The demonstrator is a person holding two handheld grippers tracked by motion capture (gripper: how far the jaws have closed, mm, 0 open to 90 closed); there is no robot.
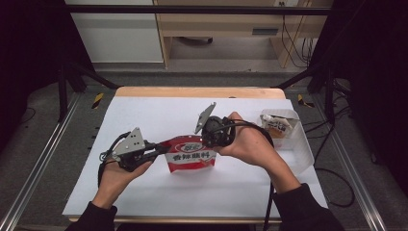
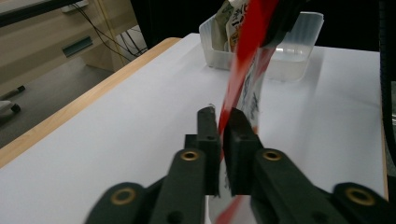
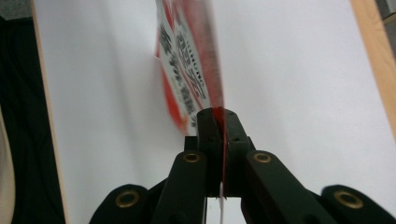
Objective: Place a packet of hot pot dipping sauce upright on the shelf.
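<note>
High view: a red-and-white seasoning pouch (image 1: 191, 154) is held up over the middle of the white-covered desk (image 1: 144, 192), spanned between two hand-held grippers. The left gripper (image 1: 161, 148) meets the pouch at its upper left corner; the right gripper (image 1: 208, 138) meets it at its upper right corner. The lower edge of the pouch hangs close over the desk surface; whether it touches cannot be told. The left hand (image 1: 118, 173) cradles its gripper from below, and the right hand (image 1: 245, 142) wraps around its gripper from the right side. A clear plastic tray (image 1: 303, 154) stands near the right edge of the desk, well apart from the pouch, and holds another sachet (image 1: 278, 126) at its far end.

Left gripper view: the two black jaws of the left gripper (image 2: 223, 122) stand nearly together, with the red edge of the pouch (image 2: 250, 42) running down between them; the pads pinch this edge. The tray (image 2: 292, 65) lies beyond, at the far side of the desk.

Right gripper view: the jaws of the right gripper (image 3: 218, 113) are pressed together on the thin red rim of the pouch (image 3: 187, 79), which extends away from the jaw tips edge-on, with its printed face turned to the left of the view. The white desk cover (image 3: 299, 93) lies behind it.
</note>
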